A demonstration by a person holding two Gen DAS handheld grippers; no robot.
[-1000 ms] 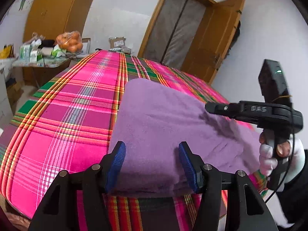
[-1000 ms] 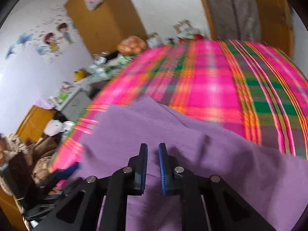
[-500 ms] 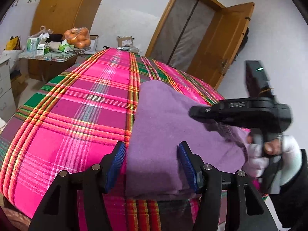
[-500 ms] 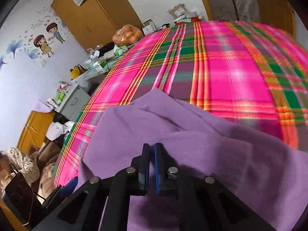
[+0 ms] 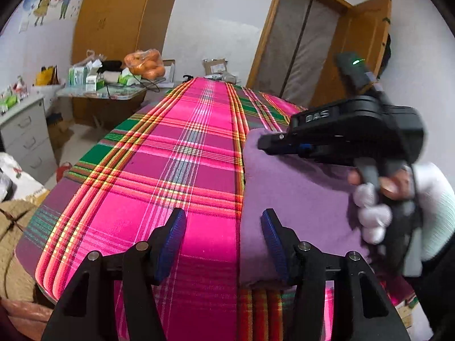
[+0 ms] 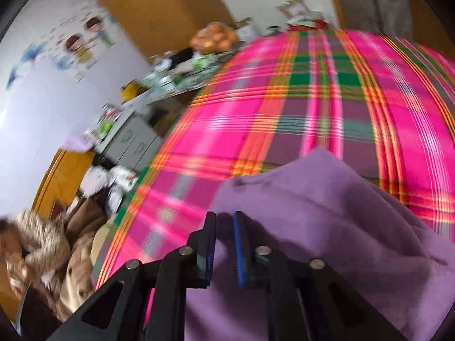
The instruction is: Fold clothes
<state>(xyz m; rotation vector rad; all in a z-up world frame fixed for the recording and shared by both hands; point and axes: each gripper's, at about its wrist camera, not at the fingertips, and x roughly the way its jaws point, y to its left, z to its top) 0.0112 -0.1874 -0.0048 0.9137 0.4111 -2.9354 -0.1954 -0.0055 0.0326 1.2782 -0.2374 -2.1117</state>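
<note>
A purple cloth (image 5: 301, 196) lies on the near right part of a table covered with a pink plaid spread (image 5: 184, 170). My left gripper (image 5: 223, 227) is open just above the table. The cloth's left edge runs between its fingers, with nothing gripped. My right gripper (image 5: 263, 142), in a white-gloved hand (image 5: 372, 216), reaches over the cloth's far left corner. In the right wrist view the right gripper (image 6: 224, 227) stands a narrow gap apart at the left edge of the purple cloth (image 6: 327, 213), with purple cloth in the gap; this view is blurred.
A cluttered side table with a bag of oranges (image 5: 145, 65) stands left of the table's far end. A grey drawer cabinet (image 5: 22, 136) is at the left. A wooden door (image 5: 366, 42) stands open at the back right. A person in a fur-trimmed coat (image 6: 42, 241) is off the table's left edge.
My left gripper has shifted left, so the cloth's edge now lies between its fingers. The right gripper has swung quickly, and its jaws stand slightly wider than half a second ago.
</note>
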